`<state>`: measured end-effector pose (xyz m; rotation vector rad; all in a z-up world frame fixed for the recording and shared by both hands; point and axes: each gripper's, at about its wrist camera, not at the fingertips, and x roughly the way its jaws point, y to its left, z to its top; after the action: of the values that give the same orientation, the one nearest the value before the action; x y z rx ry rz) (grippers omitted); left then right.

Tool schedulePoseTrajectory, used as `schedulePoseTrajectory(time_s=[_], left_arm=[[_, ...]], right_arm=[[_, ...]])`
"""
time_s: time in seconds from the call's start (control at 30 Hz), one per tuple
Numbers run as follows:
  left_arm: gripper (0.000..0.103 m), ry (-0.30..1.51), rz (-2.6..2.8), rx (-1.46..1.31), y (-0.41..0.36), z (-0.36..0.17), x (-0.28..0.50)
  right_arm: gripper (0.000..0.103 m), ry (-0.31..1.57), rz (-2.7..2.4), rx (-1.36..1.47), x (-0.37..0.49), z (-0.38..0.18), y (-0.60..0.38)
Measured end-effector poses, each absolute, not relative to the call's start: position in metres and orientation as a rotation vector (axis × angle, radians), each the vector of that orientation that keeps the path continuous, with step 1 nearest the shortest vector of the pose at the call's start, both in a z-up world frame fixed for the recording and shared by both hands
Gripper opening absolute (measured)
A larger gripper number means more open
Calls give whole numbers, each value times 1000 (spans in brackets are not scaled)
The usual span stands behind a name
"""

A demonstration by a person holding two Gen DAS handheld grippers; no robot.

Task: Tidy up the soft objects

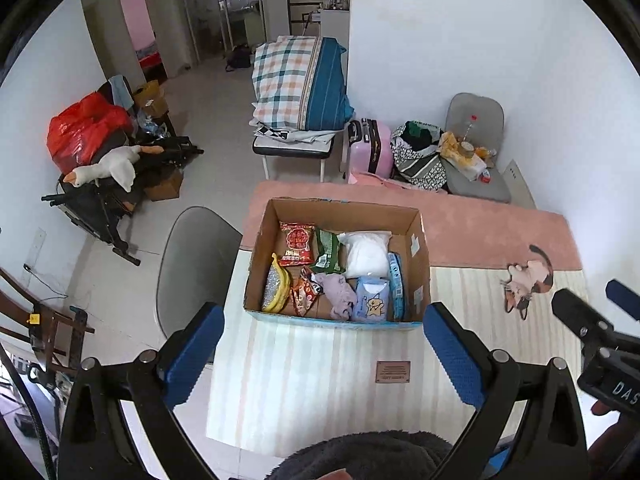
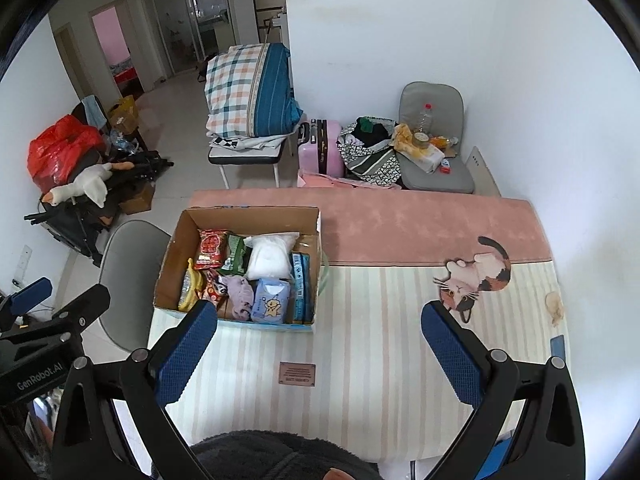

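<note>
left gripper (image 1: 324, 340) jaws apart, empty, above table's (image 1: 320, 380) near edge | right gripper (image 2: 320, 340) jaws apart, empty | cardboard box (image 1: 416, 280) of soft packs at table's far-left corner | risk: crowded contents, so a grab could pinch two packs or drag the box off the left edge

Print on the small brown label (image 1: 393, 372) on the worktop (image 1: 304, 380) too small to read. Dark fuzzy cloth (image 1: 360, 456) cut off by the lower edge in both views. Cardboard box (image 2: 240, 216) near wall hides the lower ends of its packets; left gripper finger (image 2: 188, 344) covers its near corner.
</note>
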<state>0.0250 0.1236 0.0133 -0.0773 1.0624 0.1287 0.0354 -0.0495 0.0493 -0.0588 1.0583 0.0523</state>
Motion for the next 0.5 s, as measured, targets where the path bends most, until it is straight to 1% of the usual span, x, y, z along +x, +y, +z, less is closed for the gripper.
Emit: schedulePoseTrajectory(time_s=[0.5], left_arm=[[102, 1053, 141, -82, 129, 14, 25]], right_arm=[[103, 1059, 51, -64, 37, 49, -46]])
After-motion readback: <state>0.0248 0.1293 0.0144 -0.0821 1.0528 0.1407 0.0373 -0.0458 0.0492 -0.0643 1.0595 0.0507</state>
